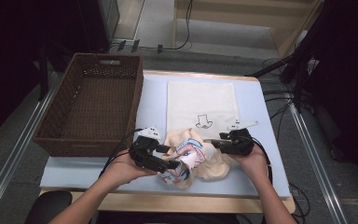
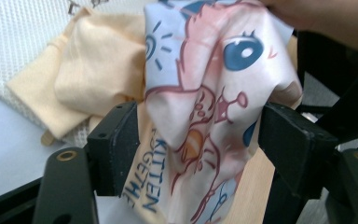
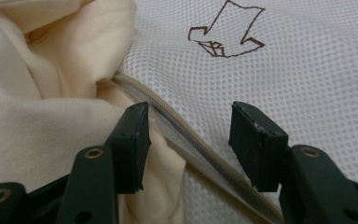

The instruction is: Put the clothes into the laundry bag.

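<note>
A cream shirt [image 1: 216, 165] with a cartoon kitten print [image 2: 205, 93] lies crumpled at the table's front, against the near edge of a white mesh bag [image 1: 200, 100]. My left gripper [image 1: 170, 163] is open, its jaws wide apart with the printed cloth bunched between them [image 2: 198, 140]. My right gripper [image 1: 216, 141] is open too, its jaws astride the bag's seamed edge [image 3: 189, 140]. Cream cloth [image 3: 37, 102] lies against its left jaw. A brown line drawing [image 3: 226, 37] marks the mesh [image 3: 298, 70].
A brown wicker basket [image 1: 51, 135] stands empty at the left of the pale blue mat [image 1: 261, 154]. Cables trail from both grippers toward the table's front. Beyond the far edge are floor cables and dark stands.
</note>
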Demonstrator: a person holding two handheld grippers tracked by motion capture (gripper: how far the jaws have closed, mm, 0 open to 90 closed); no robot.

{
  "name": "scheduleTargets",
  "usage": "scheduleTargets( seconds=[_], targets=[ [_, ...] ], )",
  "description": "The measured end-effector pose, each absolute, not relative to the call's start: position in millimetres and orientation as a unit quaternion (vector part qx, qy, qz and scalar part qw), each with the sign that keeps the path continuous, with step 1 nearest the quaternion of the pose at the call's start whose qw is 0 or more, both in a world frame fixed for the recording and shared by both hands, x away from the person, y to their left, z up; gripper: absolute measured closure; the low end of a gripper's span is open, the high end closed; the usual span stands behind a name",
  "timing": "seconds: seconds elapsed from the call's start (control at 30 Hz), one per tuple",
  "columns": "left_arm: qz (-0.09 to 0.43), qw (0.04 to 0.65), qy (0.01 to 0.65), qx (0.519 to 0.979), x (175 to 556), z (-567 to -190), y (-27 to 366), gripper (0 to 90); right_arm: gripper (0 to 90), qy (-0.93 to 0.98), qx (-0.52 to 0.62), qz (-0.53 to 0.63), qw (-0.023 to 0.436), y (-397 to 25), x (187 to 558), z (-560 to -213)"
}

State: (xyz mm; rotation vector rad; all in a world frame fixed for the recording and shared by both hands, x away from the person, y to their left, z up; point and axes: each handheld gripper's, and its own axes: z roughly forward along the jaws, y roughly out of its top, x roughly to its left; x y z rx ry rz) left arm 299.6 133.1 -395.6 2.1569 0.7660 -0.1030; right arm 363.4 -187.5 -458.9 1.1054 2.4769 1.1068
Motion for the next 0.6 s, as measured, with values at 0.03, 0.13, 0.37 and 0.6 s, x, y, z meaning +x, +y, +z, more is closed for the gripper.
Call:
scheduleTargets(
  seconds=[0.03,0.13,0.37,0.6],
  targets=[
    [-0.044,0.415,0.307,0.856,300.0,-396.1,132.2,32.8,53.0,0.844,0.375,0.370,0.103,-185.3,364.8,-460.4],
    [-0.043,0.414,0.307,0.856,300.6,-397.4,130.3,32.8,63.5,0.850,0.375,0.356,0.100,-179.6,369.5,-464.4],
    [-0.039,0.416,0.307,0.855,303.7,-403.2,118.7,28.5,87.9,0.857,0.382,0.330,0.101,-168.4,377.1,-458.4],
    [-0.033,0.411,0.300,0.861,310.2,-405.1,101.6,29.3,88.3,0.840,0.385,0.364,0.119,-169.4,373.2,-434.9]
  ],
)
